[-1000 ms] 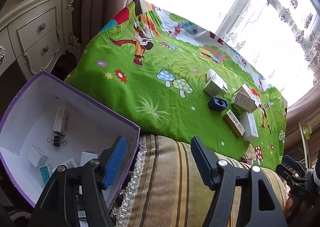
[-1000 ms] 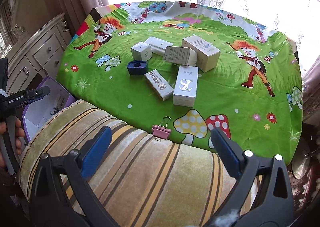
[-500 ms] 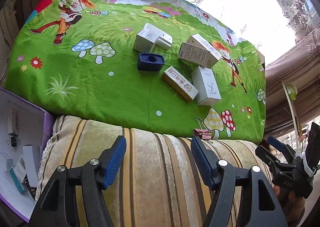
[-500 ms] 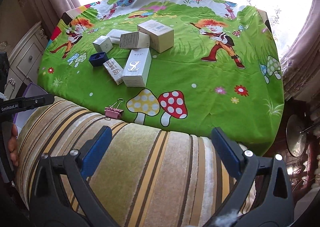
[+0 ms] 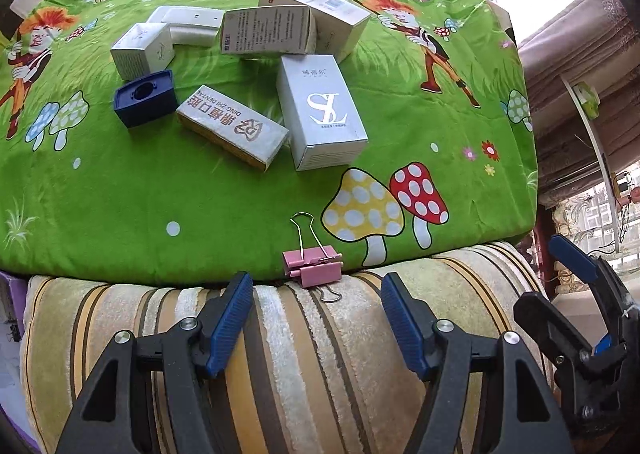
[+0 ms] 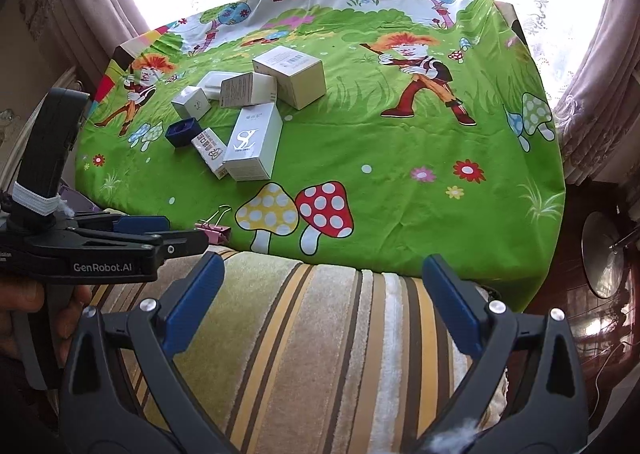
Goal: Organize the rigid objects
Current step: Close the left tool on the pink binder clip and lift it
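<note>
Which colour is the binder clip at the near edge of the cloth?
Pink binder clip, clearest in left wrist view.

The silver box (image 5: 320, 115) lying near the middle of the green cloth carries a big "SL" monogram on its top face, with small Chinese characters above it that I can't make out. Just left of it, the long narrow box (image 5: 232, 129) with the yellow side reads "DING ZHI DENTAL" beside larger Chinese characters and a round logo, all upside down from the left wrist view. Farther back, the box (image 5: 266, 31) leaning on the others has a panel of fine print, too small to read. On the side of the left gripper (image 6: 160, 230), seen from the right wrist view, stands "GenRobot.AI" in white.
</note>
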{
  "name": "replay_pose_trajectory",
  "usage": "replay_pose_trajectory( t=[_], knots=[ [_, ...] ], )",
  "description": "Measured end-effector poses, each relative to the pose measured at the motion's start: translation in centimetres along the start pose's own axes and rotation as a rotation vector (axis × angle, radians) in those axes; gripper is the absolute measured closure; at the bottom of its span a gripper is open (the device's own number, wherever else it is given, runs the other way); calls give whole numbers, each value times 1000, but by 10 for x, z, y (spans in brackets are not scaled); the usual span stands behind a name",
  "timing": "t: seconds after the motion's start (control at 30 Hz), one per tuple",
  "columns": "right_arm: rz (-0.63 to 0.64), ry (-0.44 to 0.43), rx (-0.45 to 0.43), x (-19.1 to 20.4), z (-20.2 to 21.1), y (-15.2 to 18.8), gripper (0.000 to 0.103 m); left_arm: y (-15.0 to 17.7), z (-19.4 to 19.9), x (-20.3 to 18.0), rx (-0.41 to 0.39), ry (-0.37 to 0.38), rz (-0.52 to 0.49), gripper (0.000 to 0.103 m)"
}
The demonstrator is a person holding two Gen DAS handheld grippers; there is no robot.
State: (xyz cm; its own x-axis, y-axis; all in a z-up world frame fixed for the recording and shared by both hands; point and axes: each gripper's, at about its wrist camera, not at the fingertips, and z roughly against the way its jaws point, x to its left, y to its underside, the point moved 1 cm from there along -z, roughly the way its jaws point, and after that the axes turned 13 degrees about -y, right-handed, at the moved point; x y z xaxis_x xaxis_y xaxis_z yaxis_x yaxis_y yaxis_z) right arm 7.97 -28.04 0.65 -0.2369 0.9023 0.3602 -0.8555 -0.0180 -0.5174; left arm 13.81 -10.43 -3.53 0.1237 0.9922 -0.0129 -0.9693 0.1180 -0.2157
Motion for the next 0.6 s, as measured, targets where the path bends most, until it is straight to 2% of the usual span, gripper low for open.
replay_pose_trajectory(
  t=[0.1, 0.27, 0.3, 0.33, 0.6],
  knots=[
    [-10, -14, 0, -2, 0, 0, 3, -5, -11, -11, 25, -24, -25, 40],
    [-18, -30, 1, -5, -2, 0, 3, -10, -26, -18, 56, -60, -36, 61],
    [-19, -32, 2, -5, -2, 0, 3, -10, -26, -19, 54, -63, -36, 62],
    [-20, -35, 4, -5, -3, 0, 3, -11, -27, -21, 53, -63, -37, 68],
    [-16, -30, 8, -4, -3, 1, 3, -10, -18, -11, 18, -9, 16, 68]
  ],
)
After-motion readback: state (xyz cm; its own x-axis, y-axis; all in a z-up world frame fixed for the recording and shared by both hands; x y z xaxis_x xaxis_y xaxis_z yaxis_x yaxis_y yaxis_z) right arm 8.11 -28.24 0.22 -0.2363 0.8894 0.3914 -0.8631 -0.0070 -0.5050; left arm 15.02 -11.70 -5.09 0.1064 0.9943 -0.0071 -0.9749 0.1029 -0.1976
